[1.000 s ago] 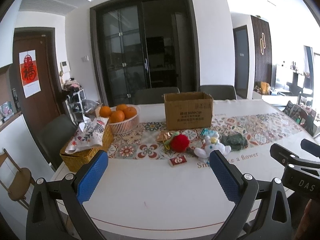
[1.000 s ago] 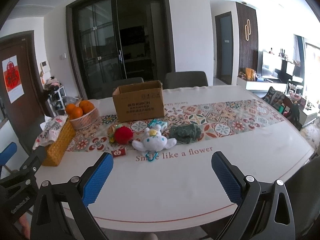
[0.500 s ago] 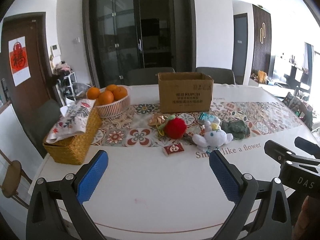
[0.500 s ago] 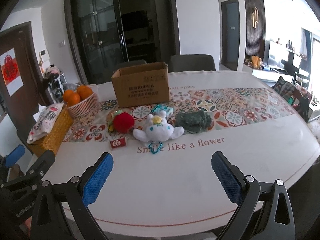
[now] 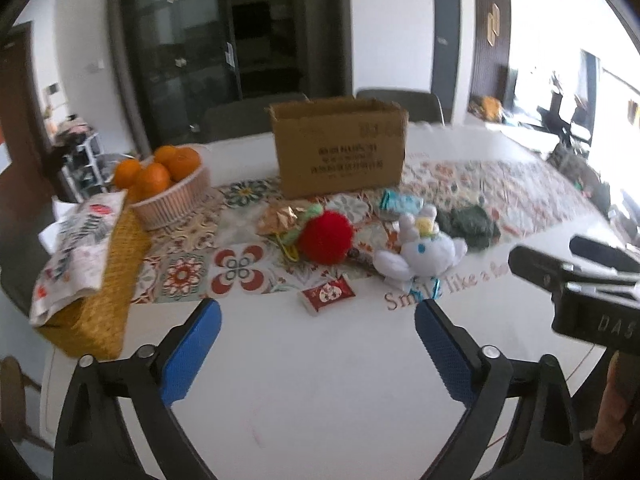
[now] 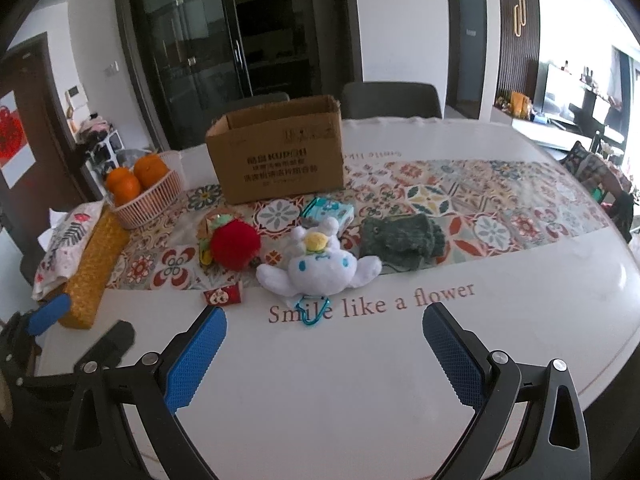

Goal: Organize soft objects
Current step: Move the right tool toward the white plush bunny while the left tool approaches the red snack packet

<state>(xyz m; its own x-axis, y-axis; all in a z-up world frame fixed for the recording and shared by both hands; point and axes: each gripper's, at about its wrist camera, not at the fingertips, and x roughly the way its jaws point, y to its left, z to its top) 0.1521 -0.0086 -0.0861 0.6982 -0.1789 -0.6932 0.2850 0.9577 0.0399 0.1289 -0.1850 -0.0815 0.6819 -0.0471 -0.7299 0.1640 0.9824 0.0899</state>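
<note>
A white plush bunny lies on the table with a red pompom to its left and a dark green knitted piece to its right. An open cardboard box stands behind them. The left wrist view shows the same bunny, pompom, green piece and box. My right gripper is open and empty, short of the bunny. My left gripper is open and empty, short of a small red packet.
A basket of oranges and a woven tissue box stand at the left. A teal packet and a gold wrapper lie on the patterned runner. Chairs stand behind the table.
Both grippers have moved forward toward the soft objects, which now look larger and nearer. Both stay open. Nothing on the table has moved.
</note>
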